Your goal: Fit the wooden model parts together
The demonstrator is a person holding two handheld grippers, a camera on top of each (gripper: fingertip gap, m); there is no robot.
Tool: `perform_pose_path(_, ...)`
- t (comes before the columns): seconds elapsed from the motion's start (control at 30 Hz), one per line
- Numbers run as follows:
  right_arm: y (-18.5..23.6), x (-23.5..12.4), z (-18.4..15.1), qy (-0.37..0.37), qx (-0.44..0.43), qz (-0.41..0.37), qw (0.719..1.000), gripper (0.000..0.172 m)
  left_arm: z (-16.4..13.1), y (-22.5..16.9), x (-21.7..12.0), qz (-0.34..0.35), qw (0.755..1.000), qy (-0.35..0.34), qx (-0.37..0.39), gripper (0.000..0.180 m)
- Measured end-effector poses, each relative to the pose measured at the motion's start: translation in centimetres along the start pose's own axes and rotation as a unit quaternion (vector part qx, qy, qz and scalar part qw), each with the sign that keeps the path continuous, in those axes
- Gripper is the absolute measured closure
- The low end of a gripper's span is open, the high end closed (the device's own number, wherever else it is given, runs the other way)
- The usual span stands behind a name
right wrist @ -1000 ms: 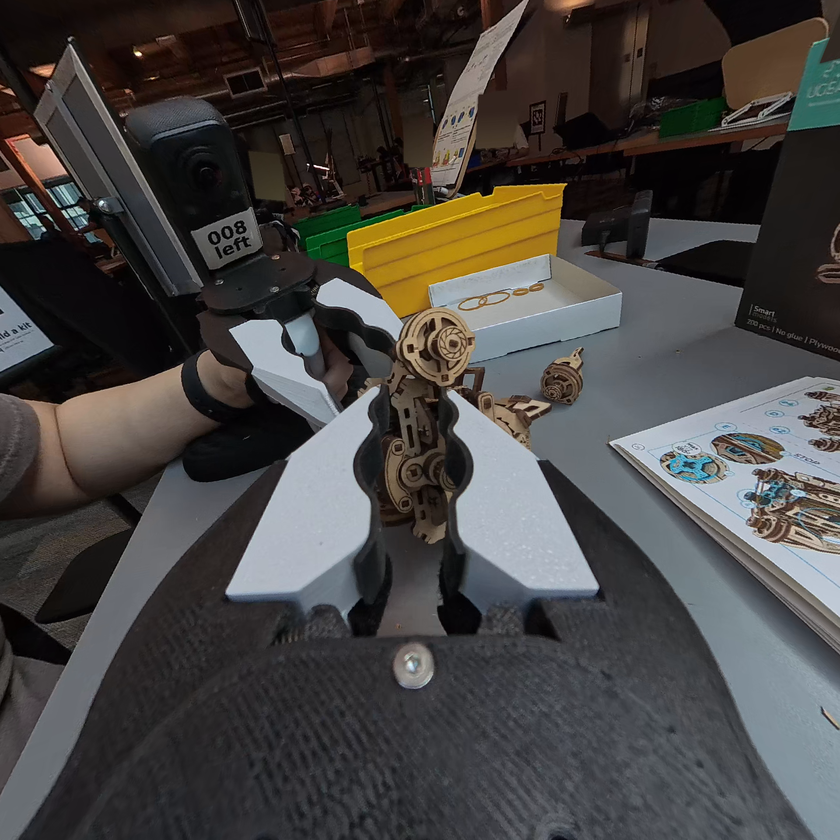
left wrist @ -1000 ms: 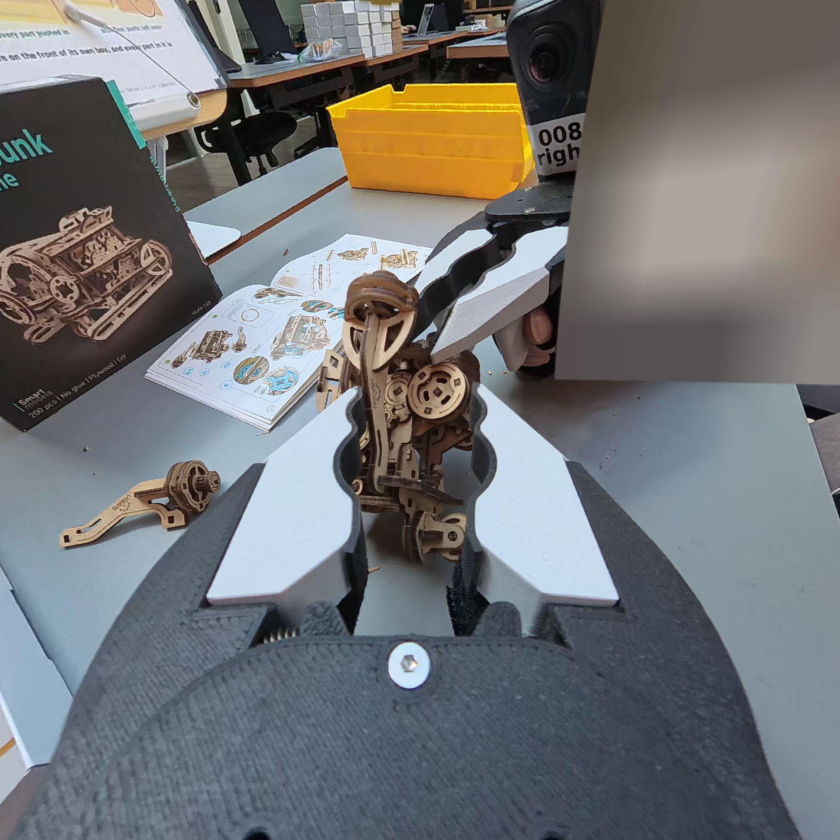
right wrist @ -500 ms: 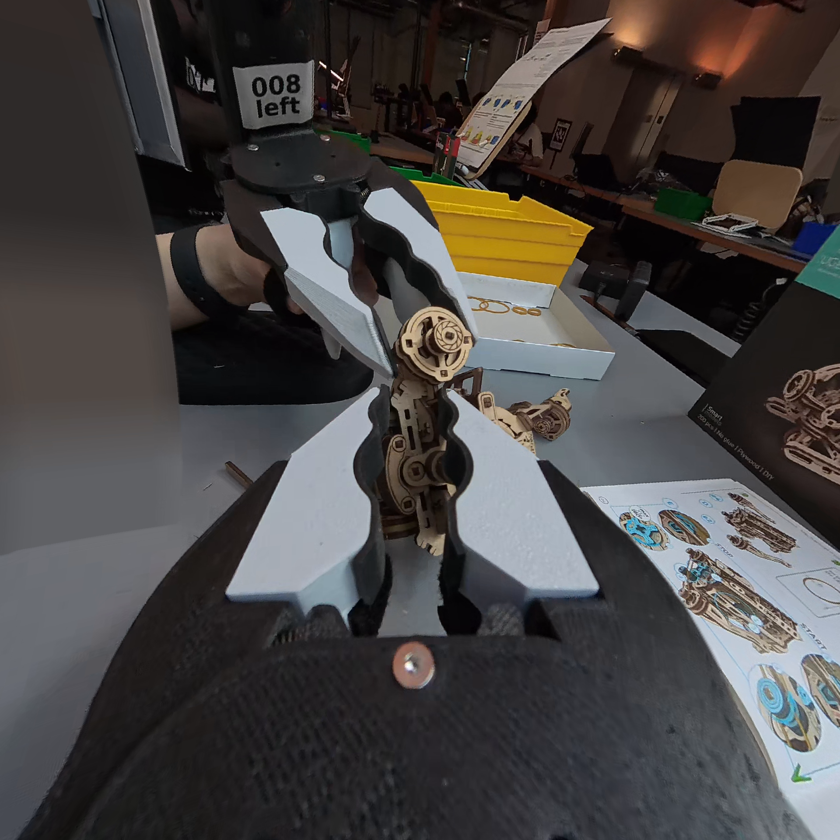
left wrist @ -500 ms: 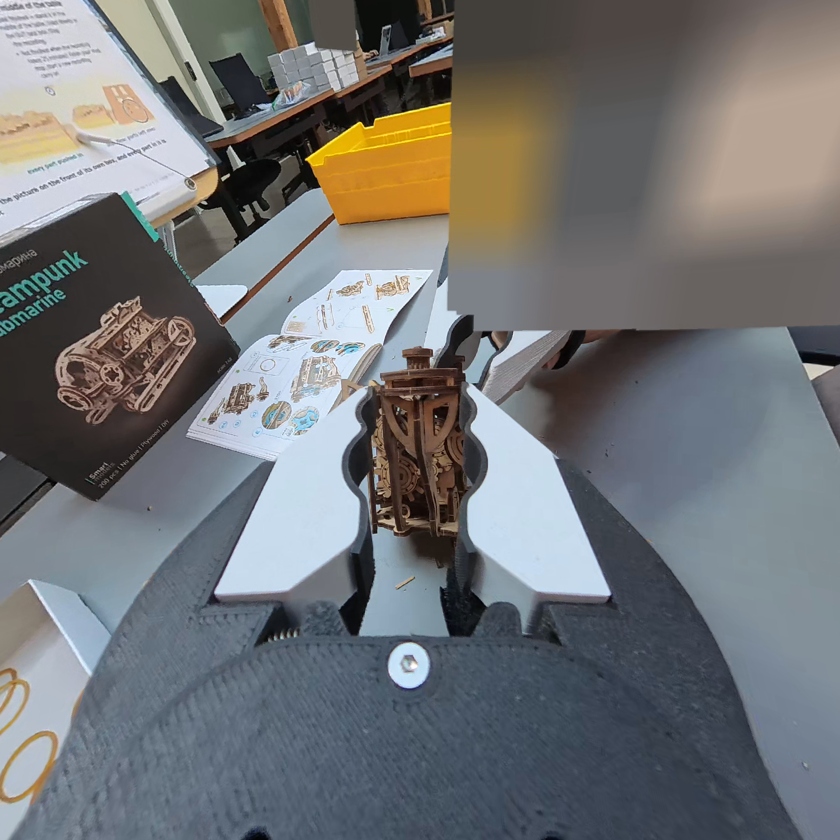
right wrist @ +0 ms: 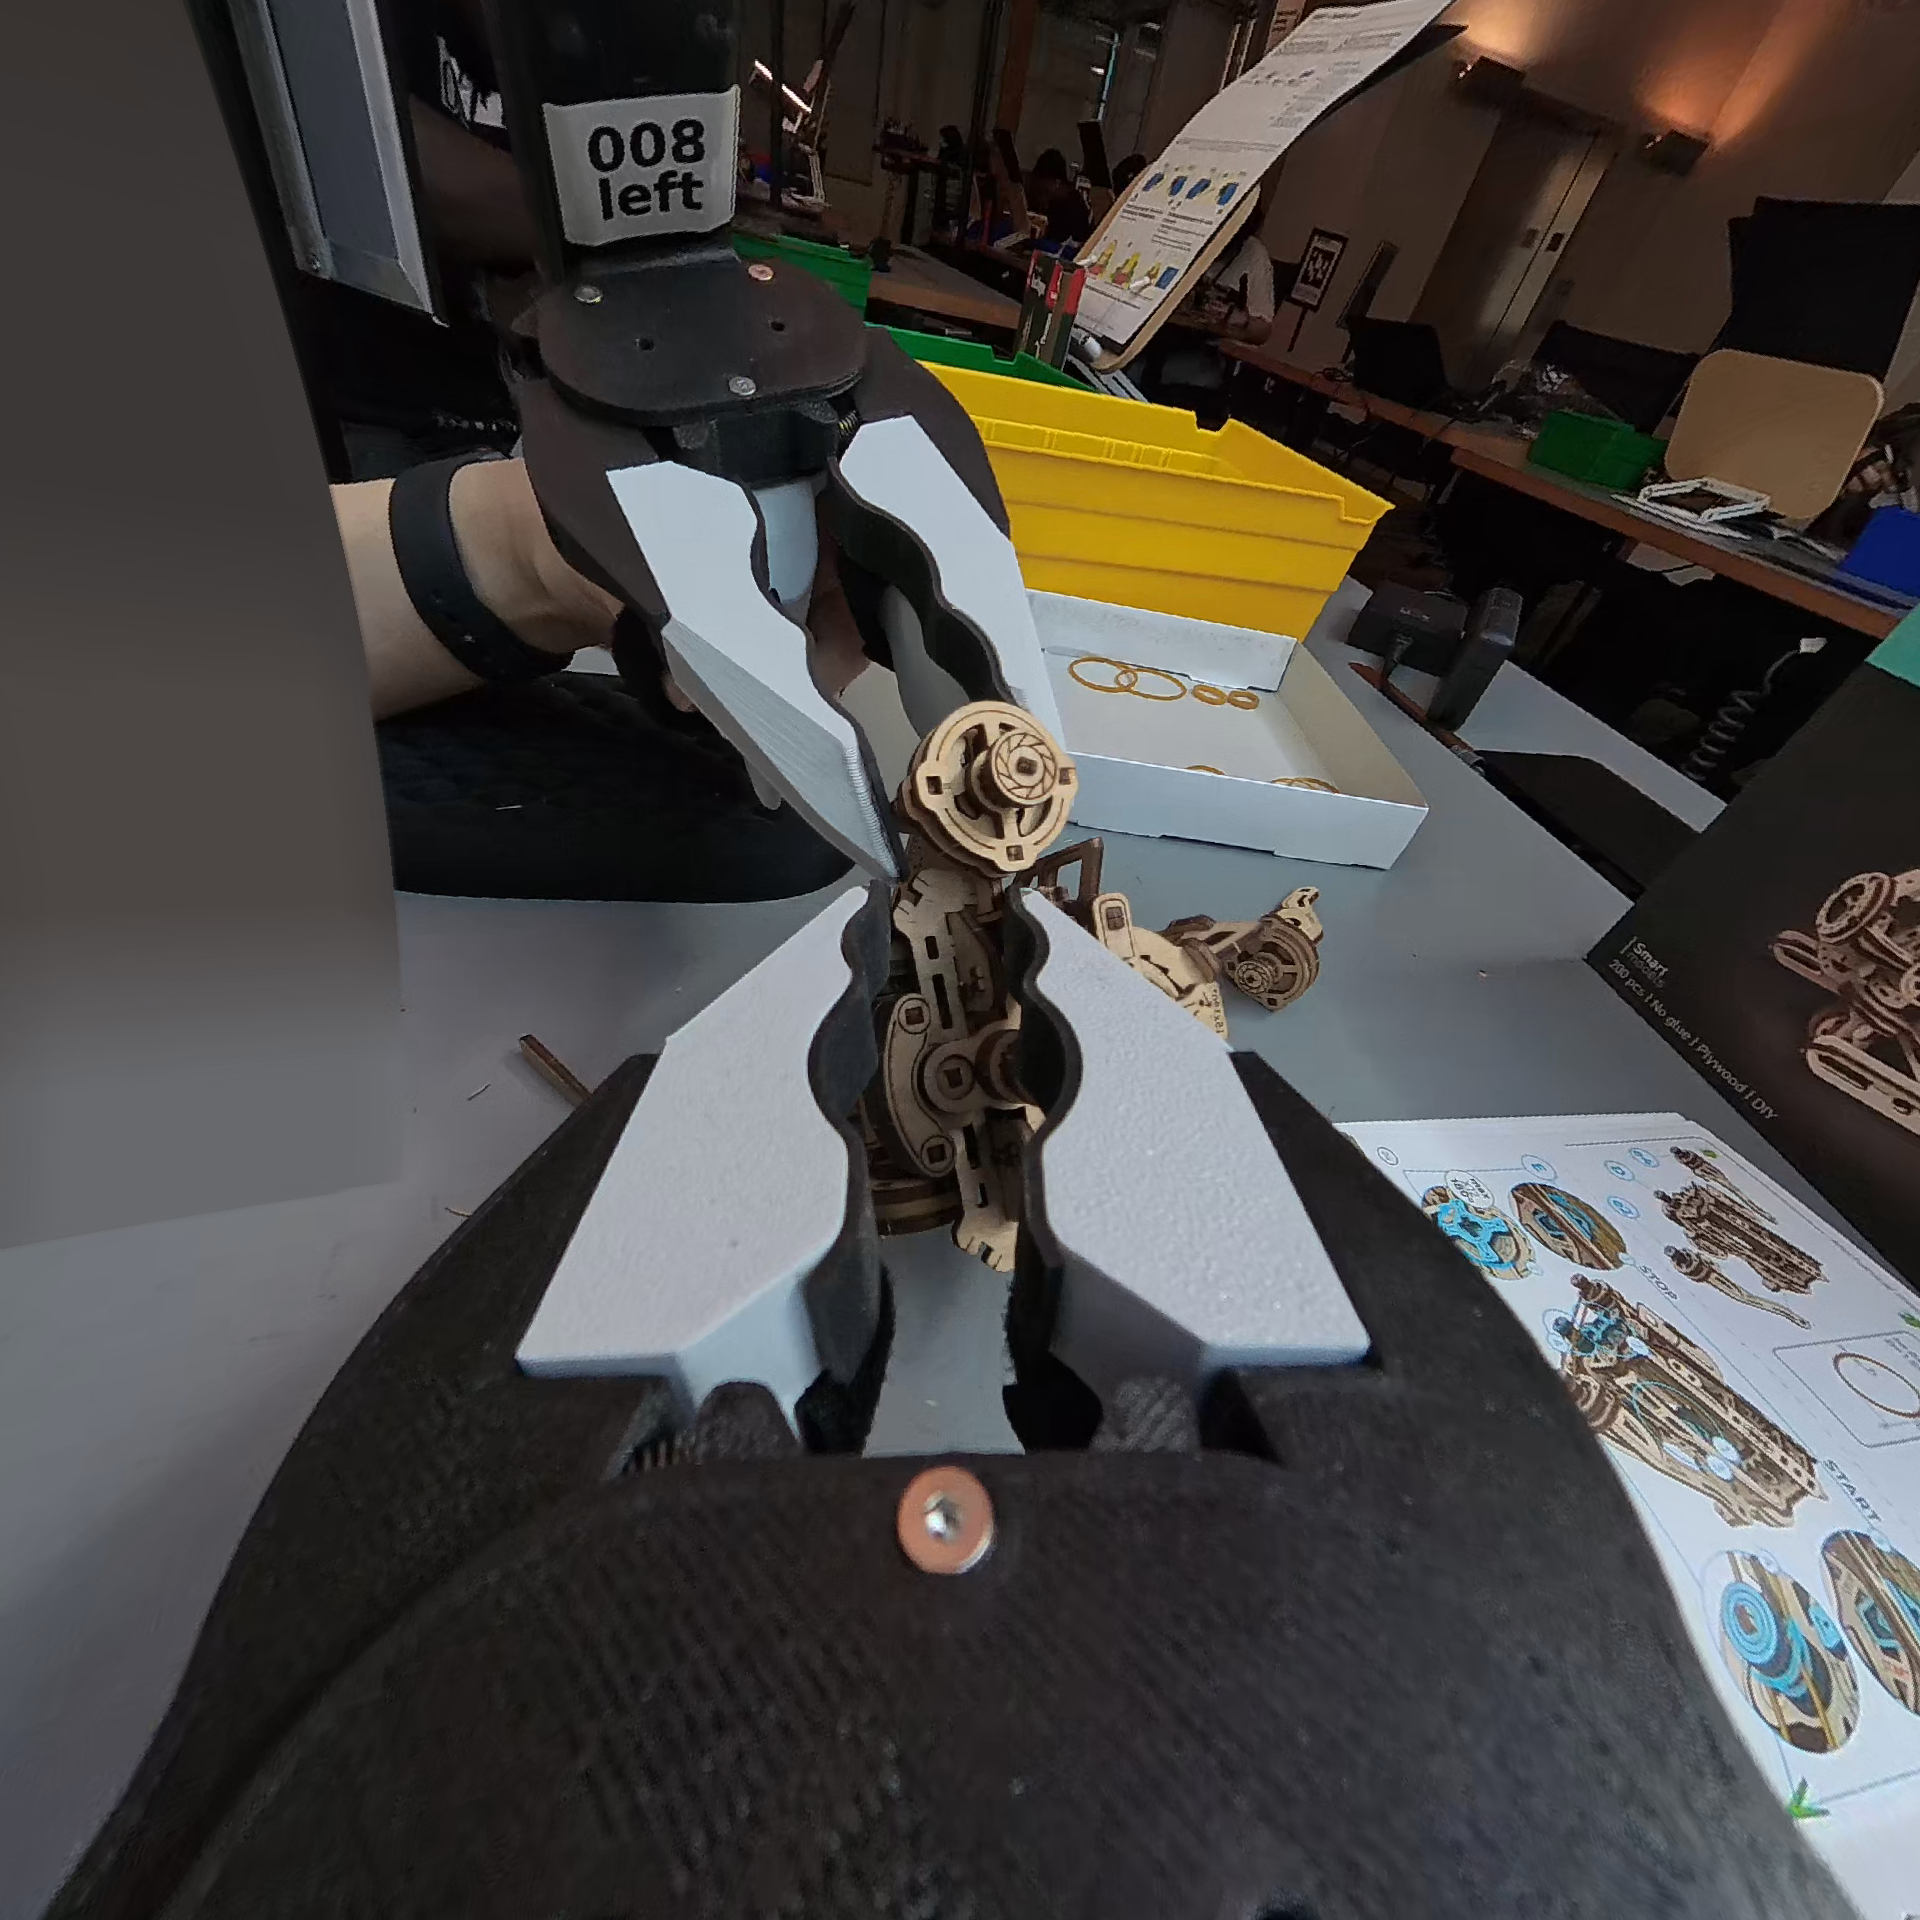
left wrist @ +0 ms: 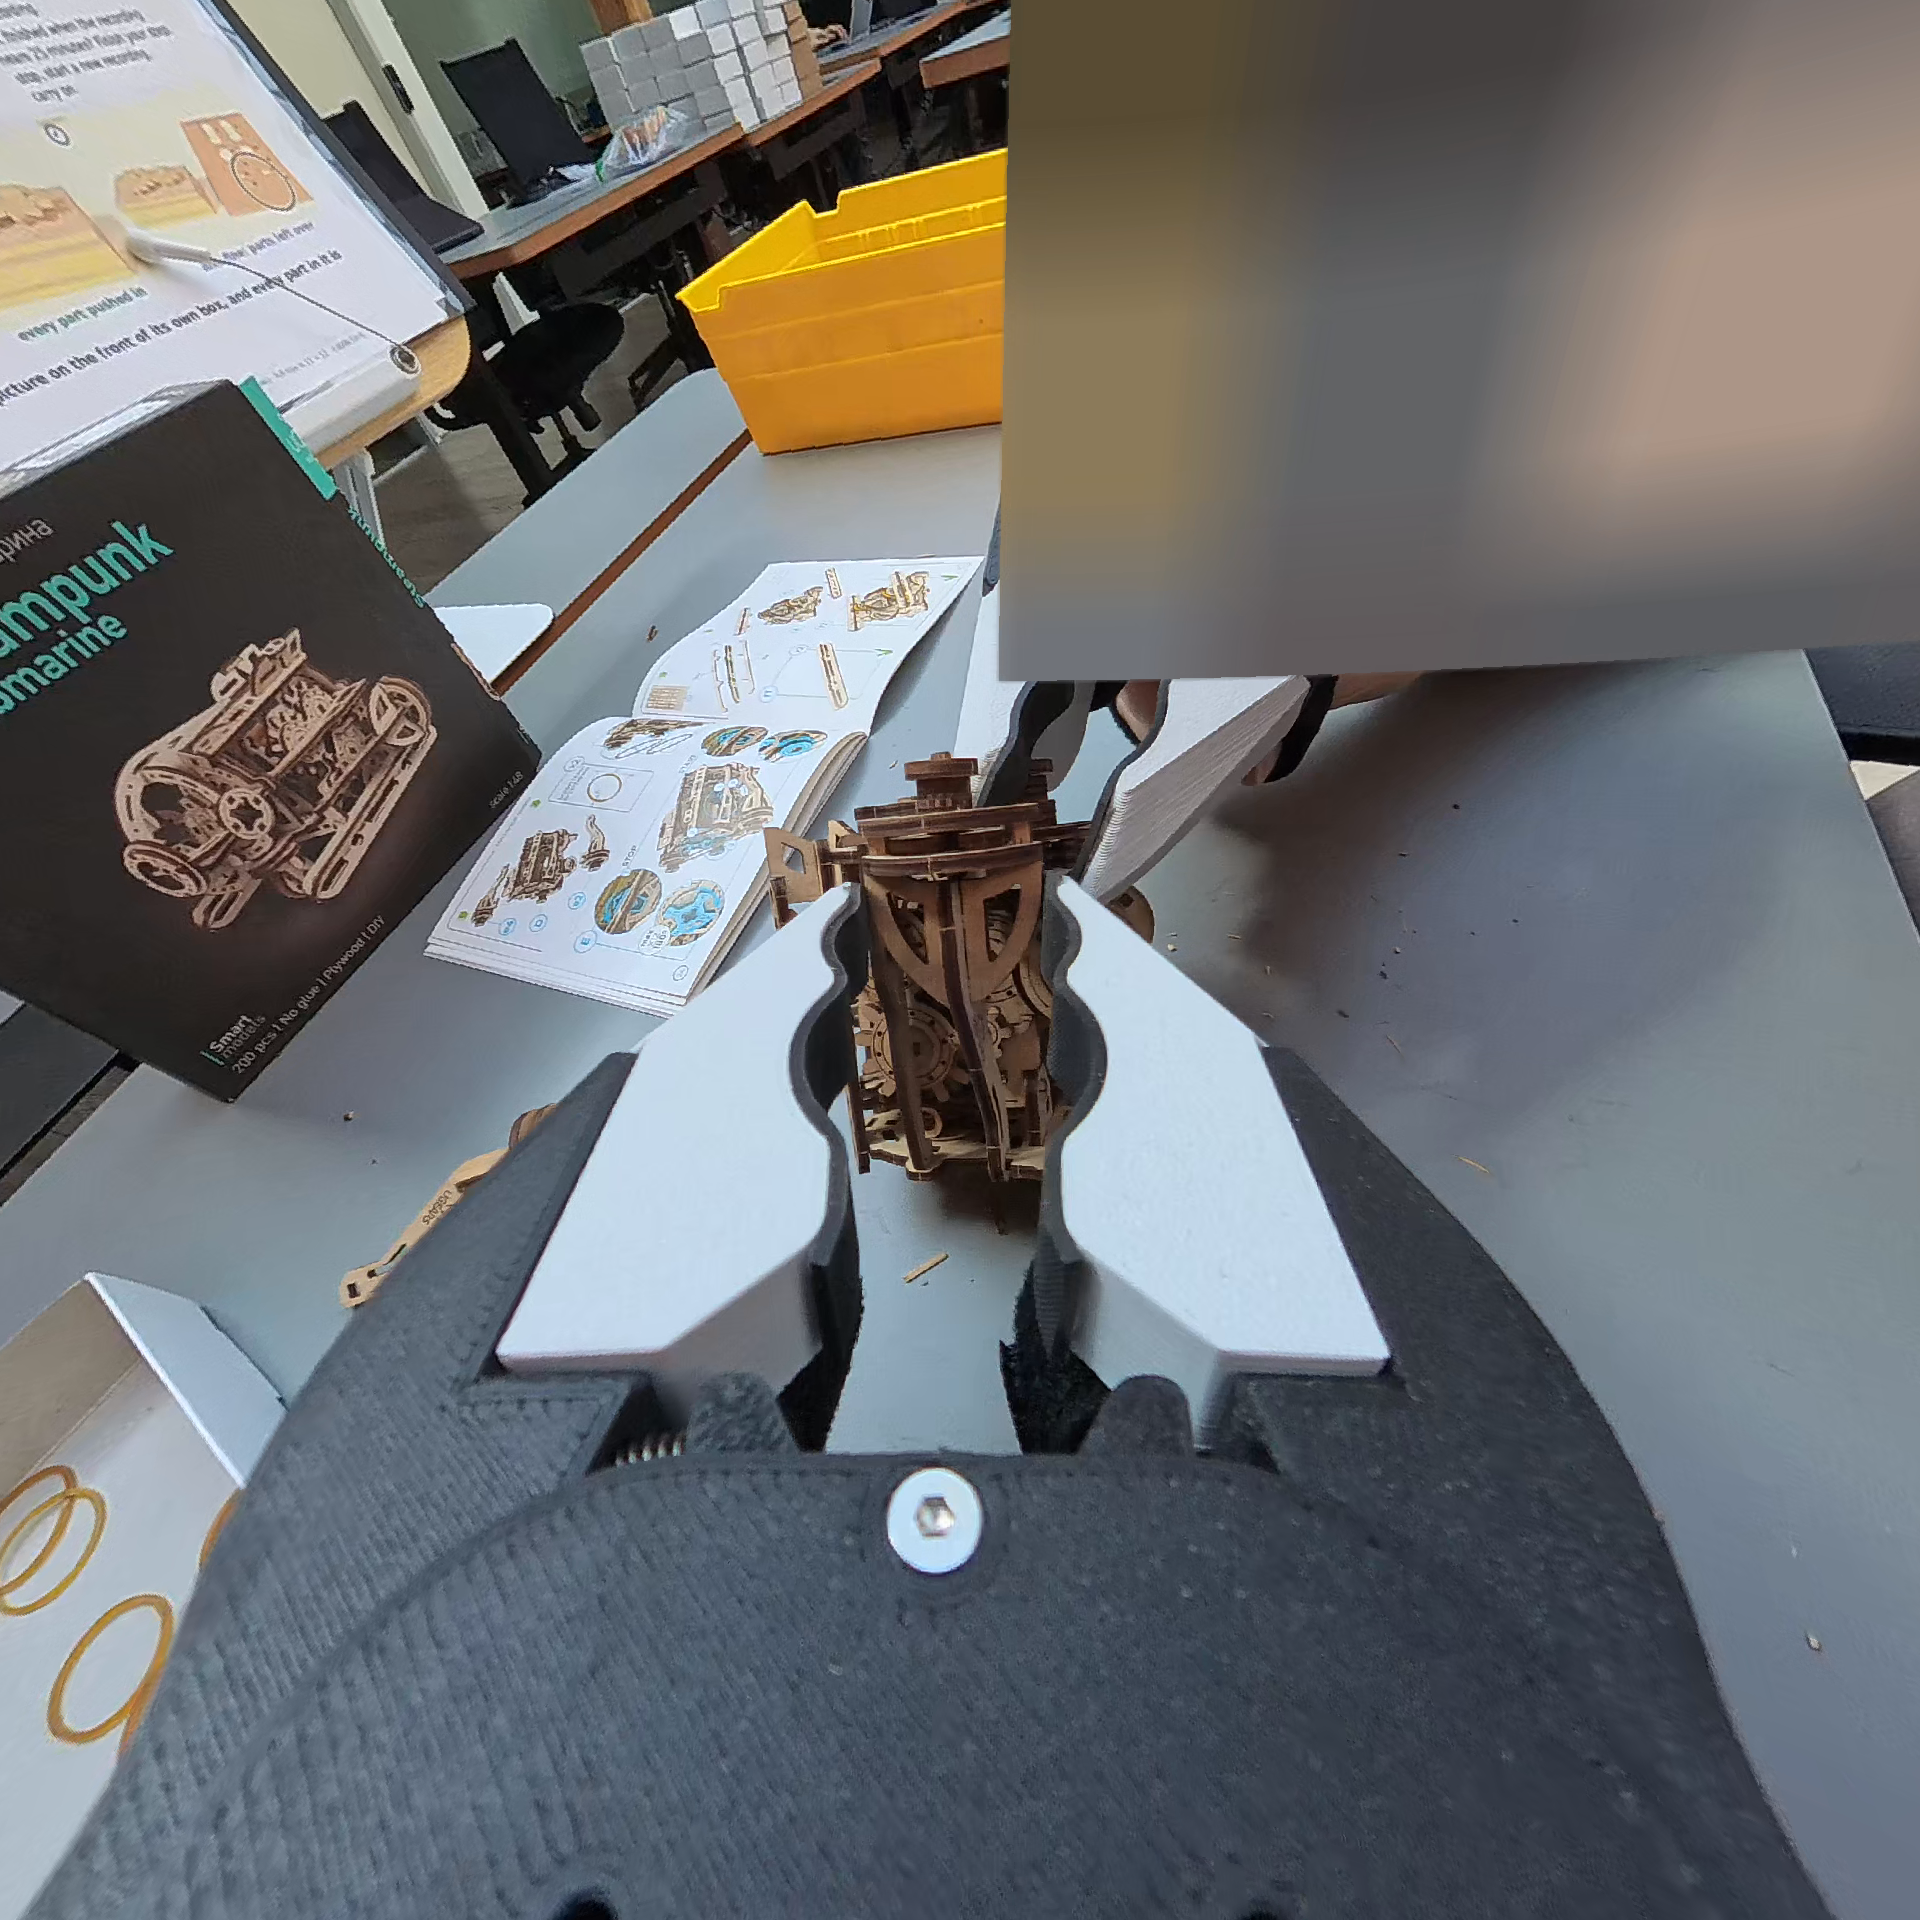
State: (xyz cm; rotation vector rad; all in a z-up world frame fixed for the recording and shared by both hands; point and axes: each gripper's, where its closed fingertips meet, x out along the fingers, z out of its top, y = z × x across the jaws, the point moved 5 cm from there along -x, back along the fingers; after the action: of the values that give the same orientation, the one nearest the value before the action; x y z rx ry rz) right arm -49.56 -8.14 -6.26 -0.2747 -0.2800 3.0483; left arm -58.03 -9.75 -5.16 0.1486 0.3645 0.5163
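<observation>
1. Grey desk (left wrist: 1558,935) of a workshop room: the wooden model assembly (right wrist: 961,1039) is held above it, between both tools.
2. Right gripper (right wrist: 940,914): jaws pinching the assembly's slotted body from both sides, its round wheel-like head (right wrist: 987,784) standing clear above the fingertips.
3. Left gripper (left wrist: 951,914): jaws closed on the assembly's arched frame from the opposite side, pads against its flanks.
4. Loose wooden sub-assembly (right wrist: 1236,951) lies on the desk just behind, not yet joined.
5. Outward: open instruction booklet (left wrist: 665,821), dark kit box (left wrist: 239,748), white tray (right wrist: 1340,810) with rubber bands, yellow bin (left wrist: 862,332).
6. Step judged in hand: steadying the assembly with two grips. Next move likely calls for one gripper to let go and fetch the loose piece, while the other keeps the assembly from twisting.
</observation>
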Motion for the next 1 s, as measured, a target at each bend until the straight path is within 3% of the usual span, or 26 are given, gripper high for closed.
perform_pose_path(0.5,-0.4,-0.24,0.16,0.022,0.022,0.039,0.999,0.152,-0.08,0.03,0.1,0.012,1.0,-0.009,0.002,0.151)
perform_pose_path(1.0,-0.26,-0.18,0.16,0.027,-0.003,0.025,0.999,0.152,-0.14,-0.09,0.07,0.033,0.999,-0.013,-0.003,0.151)
